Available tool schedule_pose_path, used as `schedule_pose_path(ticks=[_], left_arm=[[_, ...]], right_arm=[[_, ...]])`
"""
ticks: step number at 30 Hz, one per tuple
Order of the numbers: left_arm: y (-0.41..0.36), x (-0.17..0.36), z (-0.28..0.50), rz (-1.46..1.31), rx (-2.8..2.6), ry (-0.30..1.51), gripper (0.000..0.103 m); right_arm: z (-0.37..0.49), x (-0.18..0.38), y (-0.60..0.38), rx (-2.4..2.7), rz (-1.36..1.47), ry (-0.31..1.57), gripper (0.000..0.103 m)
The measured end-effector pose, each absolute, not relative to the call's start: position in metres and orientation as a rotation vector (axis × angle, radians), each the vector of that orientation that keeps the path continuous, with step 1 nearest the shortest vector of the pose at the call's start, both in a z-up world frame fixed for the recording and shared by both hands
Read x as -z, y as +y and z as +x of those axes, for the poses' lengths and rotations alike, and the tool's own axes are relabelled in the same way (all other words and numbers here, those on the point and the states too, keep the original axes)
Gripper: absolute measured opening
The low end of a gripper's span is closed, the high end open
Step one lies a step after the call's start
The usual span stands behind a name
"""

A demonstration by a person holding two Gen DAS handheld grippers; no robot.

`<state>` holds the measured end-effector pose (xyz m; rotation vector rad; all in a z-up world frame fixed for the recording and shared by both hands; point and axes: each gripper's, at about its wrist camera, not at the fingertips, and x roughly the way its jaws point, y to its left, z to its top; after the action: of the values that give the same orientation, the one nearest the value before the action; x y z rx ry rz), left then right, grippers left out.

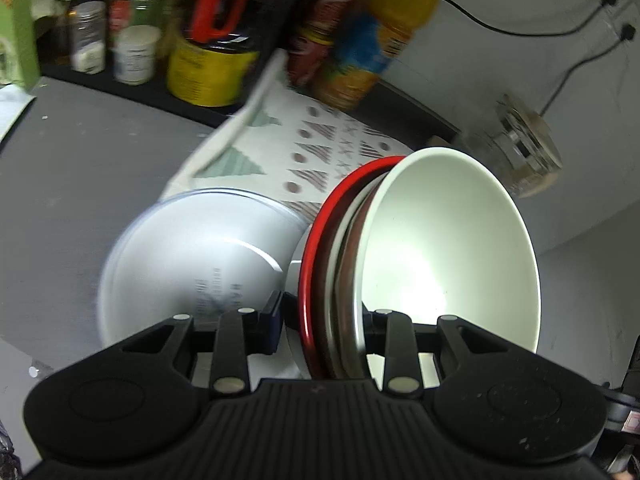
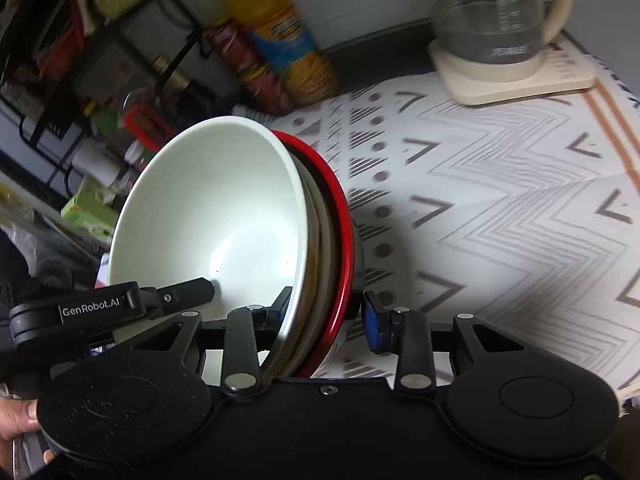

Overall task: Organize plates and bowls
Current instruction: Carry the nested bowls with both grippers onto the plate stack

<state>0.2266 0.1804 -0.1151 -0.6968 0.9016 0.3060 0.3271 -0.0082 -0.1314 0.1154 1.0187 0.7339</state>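
A stack of dishes hangs tilted between both grippers. A white bowl (image 1: 448,248) (image 2: 216,208) lies on top, nested over steel and brown dishes and a red-rimmed bowl (image 1: 316,240) (image 2: 345,232). My left gripper (image 1: 325,318) is shut on the stack's rim, one finger inside the white bowl and one outside the red rim. My right gripper (image 2: 326,314) is shut on the opposite rim in the same way. In the right wrist view the left gripper's finger (image 2: 188,292) reaches into the white bowl. A clear plastic bowl (image 1: 192,260) sits on the grey counter (image 1: 80,168) to the left.
A patterned mat (image 2: 500,200) (image 1: 320,148) covers the counter below. A glass kettle (image 2: 492,28) (image 1: 524,152) stands on its cream base at the back. Bottles, a juice bottle (image 2: 280,36), jars and tins (image 1: 208,72) line the wall. A person's hand (image 2: 16,424) grips the handle.
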Motion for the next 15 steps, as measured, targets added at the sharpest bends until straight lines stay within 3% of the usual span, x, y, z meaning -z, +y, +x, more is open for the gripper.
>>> schedule_pose_path(ticks=[15], left_arm=[[0.238, 0.136, 0.188, -0.743, -0.337, 0.933, 0.03]], right_arm=[[0.295, 0.146, 0.059, -0.751, 0.057, 1.068, 0.034]])
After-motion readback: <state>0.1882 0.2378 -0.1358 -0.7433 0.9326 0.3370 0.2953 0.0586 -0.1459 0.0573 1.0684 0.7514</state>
